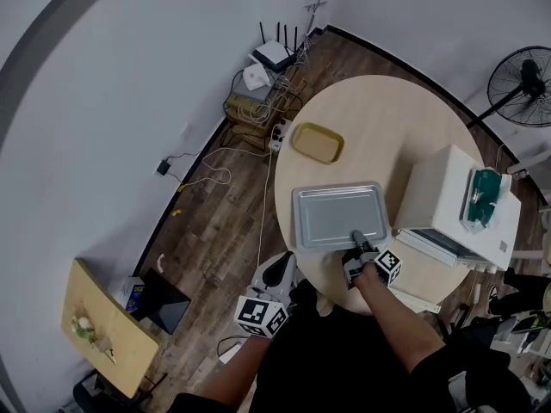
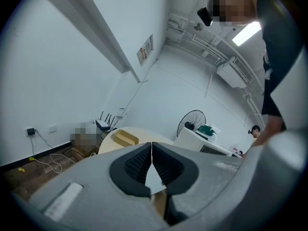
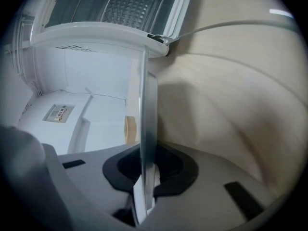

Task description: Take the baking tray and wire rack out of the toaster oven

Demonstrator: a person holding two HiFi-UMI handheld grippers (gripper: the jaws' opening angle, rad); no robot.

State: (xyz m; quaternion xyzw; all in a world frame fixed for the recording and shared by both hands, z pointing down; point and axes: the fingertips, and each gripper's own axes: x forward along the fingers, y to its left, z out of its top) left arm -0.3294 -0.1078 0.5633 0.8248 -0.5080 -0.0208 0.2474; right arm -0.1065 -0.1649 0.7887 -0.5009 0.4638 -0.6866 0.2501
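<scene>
Grey baking tray (image 1: 337, 215), level, beside toaster oven (image 1: 448, 198)

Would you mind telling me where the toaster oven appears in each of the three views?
Head view: toaster oven, right of centre.
Left gripper view: toaster oven, right of centre, small.
Right gripper view: toaster oven, along the top, close.
Shared landmark: the round table.

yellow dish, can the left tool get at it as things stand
Probably yes: the left tool is empty, and the yellow dish lies uncovered ahead of it; the baking tray in the right tool sits beside that path.
</scene>
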